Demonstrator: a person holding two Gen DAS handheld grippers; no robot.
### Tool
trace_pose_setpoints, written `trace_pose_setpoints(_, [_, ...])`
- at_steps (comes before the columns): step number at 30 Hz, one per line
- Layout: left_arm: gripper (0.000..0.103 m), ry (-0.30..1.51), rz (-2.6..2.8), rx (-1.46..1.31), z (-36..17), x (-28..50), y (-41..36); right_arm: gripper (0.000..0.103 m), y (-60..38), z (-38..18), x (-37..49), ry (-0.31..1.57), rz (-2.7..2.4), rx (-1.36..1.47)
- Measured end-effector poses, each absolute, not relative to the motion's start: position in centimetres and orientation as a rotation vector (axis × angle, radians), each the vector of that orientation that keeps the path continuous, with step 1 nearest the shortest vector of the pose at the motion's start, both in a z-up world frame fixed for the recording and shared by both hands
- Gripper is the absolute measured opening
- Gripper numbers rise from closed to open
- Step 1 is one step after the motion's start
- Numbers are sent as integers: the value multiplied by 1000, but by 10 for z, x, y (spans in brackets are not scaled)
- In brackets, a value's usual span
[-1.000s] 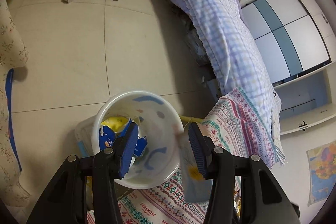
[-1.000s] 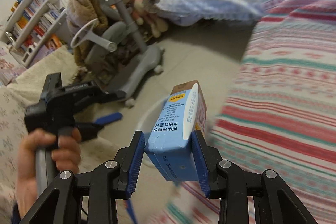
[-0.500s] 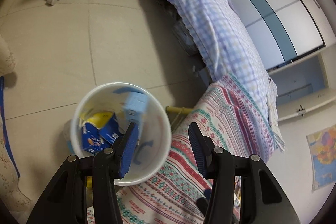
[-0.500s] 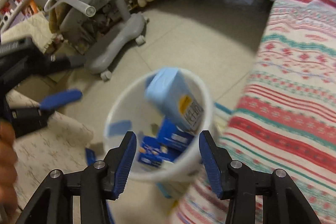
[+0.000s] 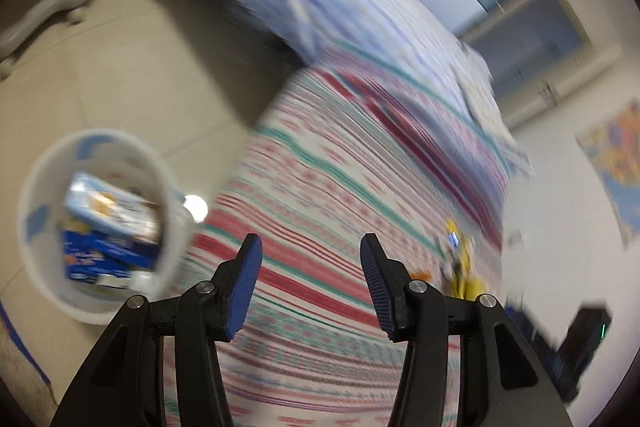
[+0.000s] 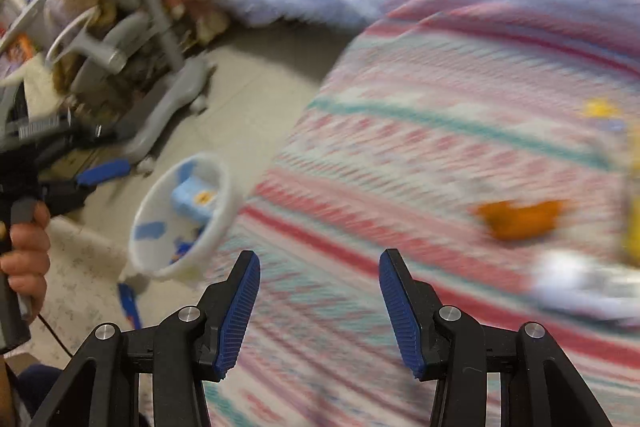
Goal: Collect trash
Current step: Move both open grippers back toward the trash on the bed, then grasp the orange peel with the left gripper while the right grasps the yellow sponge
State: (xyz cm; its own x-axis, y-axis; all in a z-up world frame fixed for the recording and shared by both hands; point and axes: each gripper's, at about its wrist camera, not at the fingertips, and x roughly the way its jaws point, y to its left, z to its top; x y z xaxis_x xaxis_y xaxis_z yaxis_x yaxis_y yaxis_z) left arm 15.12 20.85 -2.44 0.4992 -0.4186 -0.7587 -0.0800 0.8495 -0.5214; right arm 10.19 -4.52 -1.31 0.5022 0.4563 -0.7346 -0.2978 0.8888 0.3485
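A: Bin (image 6: 188, 223): on the floor beside the bed (image 6: 440, 147), cartons inside.

B: Your left hand-held gripper (image 5: 310, 279) and right hand-held gripper (image 6: 318, 307): both opening, nothing between the jaws. Orange scrap (image 6: 520, 219) lies on the bed; probably your next pickup.

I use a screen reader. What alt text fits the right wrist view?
The open, empty right gripper points at a striped bedspread with blurred litter, including an orange scrap. Left, a white bin on the floor holds a blue carton.
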Motion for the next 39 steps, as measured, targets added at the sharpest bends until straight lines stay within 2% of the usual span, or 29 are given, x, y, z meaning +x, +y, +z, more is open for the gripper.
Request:
trace_pose_setpoints(3, [59, 1076, -286, -445, -28, 156, 156, 67, -98, 6, 105, 890, 369, 246])
trace_pose_setpoints(8, [60, 1145, -376, -361, -43, 163, 86, 67, -197, 7, 115, 856, 171, 425])
trace_pose_setpoints(13, [60, 1224, -373, -271, -74, 171, 27, 67, -267, -19, 122, 932, -2, 583])
trace_pose_setpoints(20, [59, 1230, -266, -213, -104, 189, 3, 67, -296, -28, 116, 964, -62, 684])
trace_pose_setpoints(22, [45, 1206, -266, -234, -106, 193, 5, 67, -297, -25, 114, 964, -70, 660])
trace_pose_setpoints(23, [26, 1204, -270, -233, -106, 194, 5, 67, -297, -24, 114, 968, -72, 643])
trace_pose_setpoints(24, [13, 1207, -285, -229, -107, 195, 3, 67, -298, -23, 113, 969, -76, 636])
trace_pose_setpoints(31, [3, 1184, -312, -248, -95, 193, 8, 67, -326, -24, 104, 930, -144, 725])
trace_pose_setpoints(39, [2, 1158, -325, -323, -76, 183, 37, 68, -333, -41, 114, 999, -192, 703])
